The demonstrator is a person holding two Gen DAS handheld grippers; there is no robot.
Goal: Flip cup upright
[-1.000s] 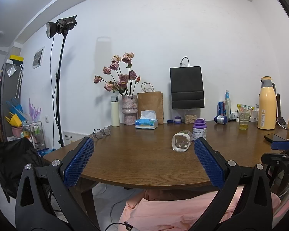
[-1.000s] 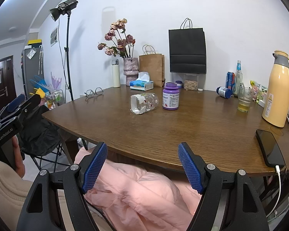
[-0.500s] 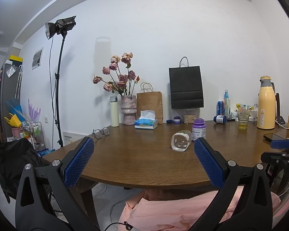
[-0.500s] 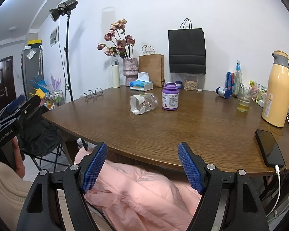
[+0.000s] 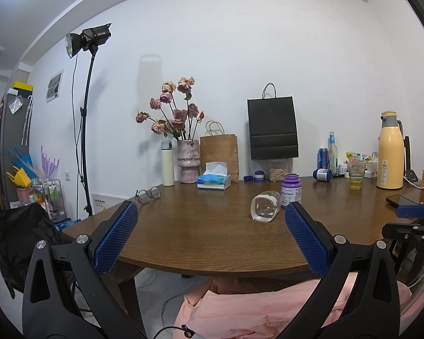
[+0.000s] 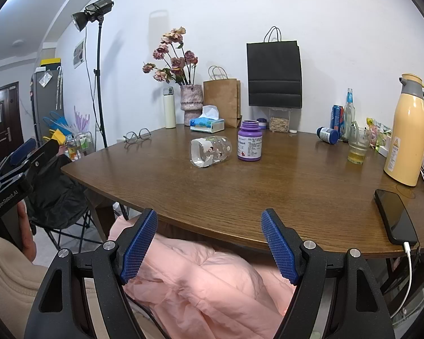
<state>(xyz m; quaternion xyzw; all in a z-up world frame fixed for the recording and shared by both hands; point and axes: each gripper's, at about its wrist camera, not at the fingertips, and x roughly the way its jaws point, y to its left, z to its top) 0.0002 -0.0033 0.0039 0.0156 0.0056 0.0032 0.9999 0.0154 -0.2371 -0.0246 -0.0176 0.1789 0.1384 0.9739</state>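
Observation:
A clear glass cup (image 5: 264, 206) with a white label lies on its side on the brown wooden table (image 5: 200, 234). It also shows in the right wrist view (image 6: 210, 151), its open end toward the left. My left gripper (image 5: 209, 220) is open and empty, held off the table's near edge. My right gripper (image 6: 209, 226) is open and empty, also short of the near edge, well back from the cup.
A purple pill bottle (image 6: 249, 144) stands just right of the cup. Glasses (image 6: 137, 136), a tissue box (image 6: 207, 123), a flower vase (image 6: 191, 100), paper bags, a glass of yellow drink (image 6: 356, 147), a yellow thermos (image 6: 408, 132) and a phone (image 6: 394, 216) stand around the table.

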